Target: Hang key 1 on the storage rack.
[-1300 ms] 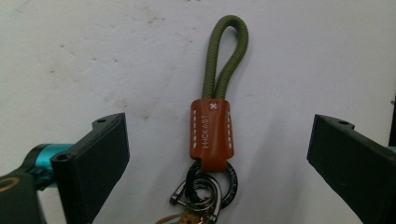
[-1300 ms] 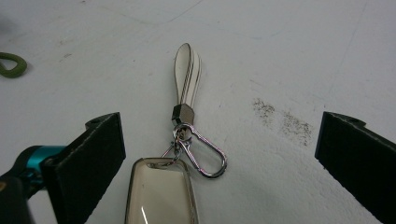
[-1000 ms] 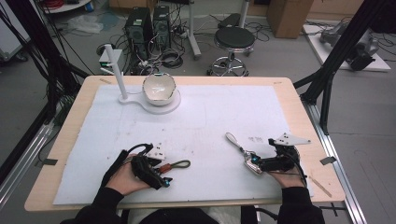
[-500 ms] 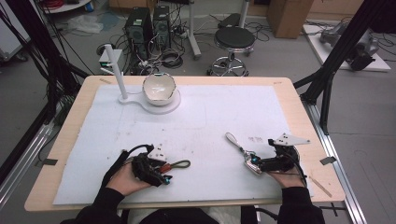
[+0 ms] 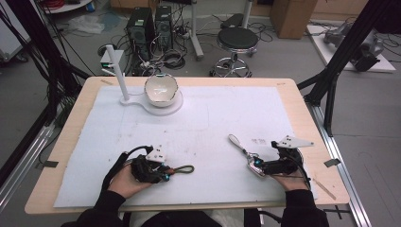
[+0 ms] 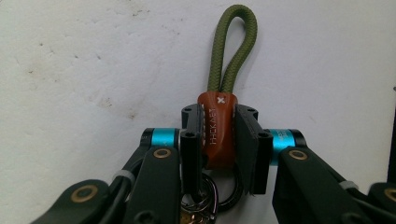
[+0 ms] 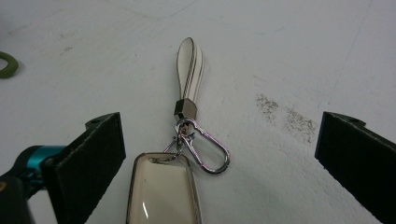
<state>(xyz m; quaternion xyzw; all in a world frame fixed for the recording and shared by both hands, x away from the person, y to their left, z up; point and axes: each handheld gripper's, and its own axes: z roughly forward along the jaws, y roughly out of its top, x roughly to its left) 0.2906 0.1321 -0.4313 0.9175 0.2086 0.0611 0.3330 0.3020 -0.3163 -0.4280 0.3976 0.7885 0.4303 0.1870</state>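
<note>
The left gripper [image 6: 219, 140] has just been closing, and its 2 black jaws now clamp the brown leather tab [image 6: 217, 128] of a keychain, whose olive cord loop [image 6: 233, 46] lies flat on the white mat [image 5: 198, 123] ahead of them. The bite sits on the tab's sides, with the metal key rings [image 6: 219, 193] hanging below the pads — if the hand lifts fast, that weight could swing and tug the smooth leather out of the grip.

The right gripper [image 7: 219, 154] stands wide apart, holding nothing, straddling a clear-cased key fob [image 7: 163, 191] with its carabiner clip [image 7: 205, 151] and white strap [image 7: 190, 70]. Closing from here may pinch the slick case near one end and squirt it forward — how far the case reaches back between the jaws I cannot tell. Both keychains sit near the table's [image 5: 302, 99] front edge, well apart from the bowl [image 5: 161, 90] on its stand.
</note>
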